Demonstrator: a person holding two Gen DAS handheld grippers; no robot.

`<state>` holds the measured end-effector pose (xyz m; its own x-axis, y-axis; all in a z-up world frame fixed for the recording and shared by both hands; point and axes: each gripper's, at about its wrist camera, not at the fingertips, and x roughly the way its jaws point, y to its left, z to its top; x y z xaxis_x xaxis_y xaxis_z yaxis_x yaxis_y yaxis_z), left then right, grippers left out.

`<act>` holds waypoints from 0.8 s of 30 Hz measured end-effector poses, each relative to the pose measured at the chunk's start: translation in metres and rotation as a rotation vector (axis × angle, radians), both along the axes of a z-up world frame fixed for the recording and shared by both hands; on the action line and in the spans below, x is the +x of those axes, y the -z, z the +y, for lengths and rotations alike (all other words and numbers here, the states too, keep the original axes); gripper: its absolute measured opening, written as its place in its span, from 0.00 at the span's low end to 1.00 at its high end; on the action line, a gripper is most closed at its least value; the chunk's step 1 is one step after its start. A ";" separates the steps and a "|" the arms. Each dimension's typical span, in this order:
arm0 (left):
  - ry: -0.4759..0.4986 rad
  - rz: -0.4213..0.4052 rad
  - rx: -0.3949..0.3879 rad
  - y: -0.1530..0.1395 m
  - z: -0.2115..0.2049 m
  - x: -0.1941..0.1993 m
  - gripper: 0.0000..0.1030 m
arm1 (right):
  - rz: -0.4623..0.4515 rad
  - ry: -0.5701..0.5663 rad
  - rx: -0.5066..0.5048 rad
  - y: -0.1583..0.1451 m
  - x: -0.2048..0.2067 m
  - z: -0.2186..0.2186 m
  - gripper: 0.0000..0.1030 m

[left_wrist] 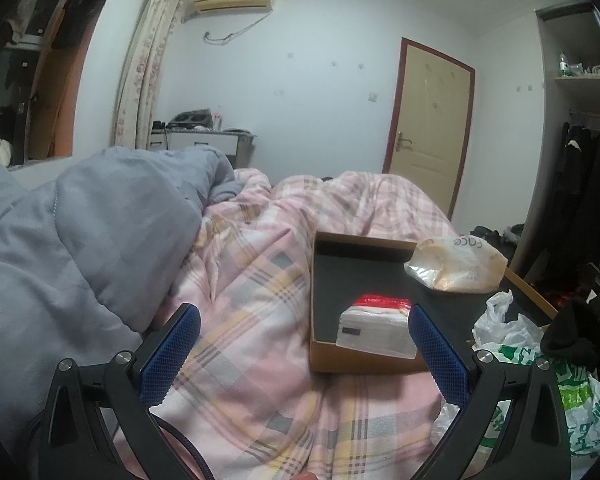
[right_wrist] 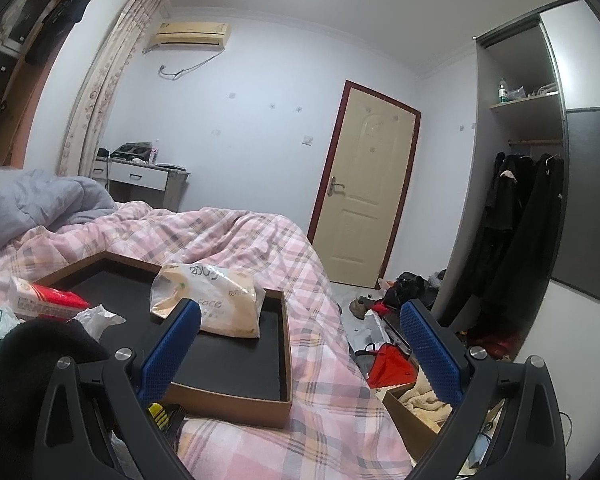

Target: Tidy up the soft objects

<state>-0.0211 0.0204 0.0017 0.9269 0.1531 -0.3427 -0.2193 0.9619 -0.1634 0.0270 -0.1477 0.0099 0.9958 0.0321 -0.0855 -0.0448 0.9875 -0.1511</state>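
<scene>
Both grippers, left and right, hang wide open and empty; that squishy beige tissue pack in crinkly plastic inside the black-lined cardboard tray looks light and slippery, so I'd pinch its middle.

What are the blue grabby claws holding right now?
Nothing. The left gripper is open above the pink plaid quilt, and the right gripper is open too, with nothing between its fingers near the brown tray.

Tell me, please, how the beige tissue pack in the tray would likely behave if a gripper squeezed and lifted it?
The beige tissue pack looks soft and puffy, so it would probably compress. Its glossy, crinkled wrapper may slip. It likely lifts easily off the tray.
</scene>
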 end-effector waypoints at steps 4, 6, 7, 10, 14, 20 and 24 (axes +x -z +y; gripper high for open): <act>0.009 0.005 -0.009 0.001 0.000 0.001 1.00 | 0.009 -0.002 -0.012 0.001 0.000 -0.001 0.97; 0.008 0.004 -0.007 0.001 0.000 0.001 1.00 | 0.013 -0.002 -0.030 0.001 0.001 0.000 0.97; 0.008 0.004 -0.007 0.001 0.000 0.001 1.00 | 0.014 -0.002 -0.038 0.001 0.001 0.000 0.97; 0.010 0.003 -0.008 0.001 0.000 0.002 1.00 | 0.012 -0.002 -0.048 0.001 0.001 0.000 0.97; 0.012 0.002 -0.011 0.001 0.000 0.001 1.00 | 0.011 -0.002 -0.046 0.002 0.002 0.000 0.97; 0.011 0.002 -0.011 0.001 0.000 0.001 1.00 | 0.011 -0.003 -0.051 0.002 0.002 0.001 0.97; 0.011 0.001 -0.012 0.001 0.000 0.002 1.00 | 0.014 -0.004 -0.055 0.002 0.002 0.001 0.97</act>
<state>-0.0195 0.0201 0.0008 0.9281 0.1385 -0.3457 -0.2087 0.9623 -0.1747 0.0290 -0.1463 0.0076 0.9944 0.0306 -0.1015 -0.0510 0.9775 -0.2046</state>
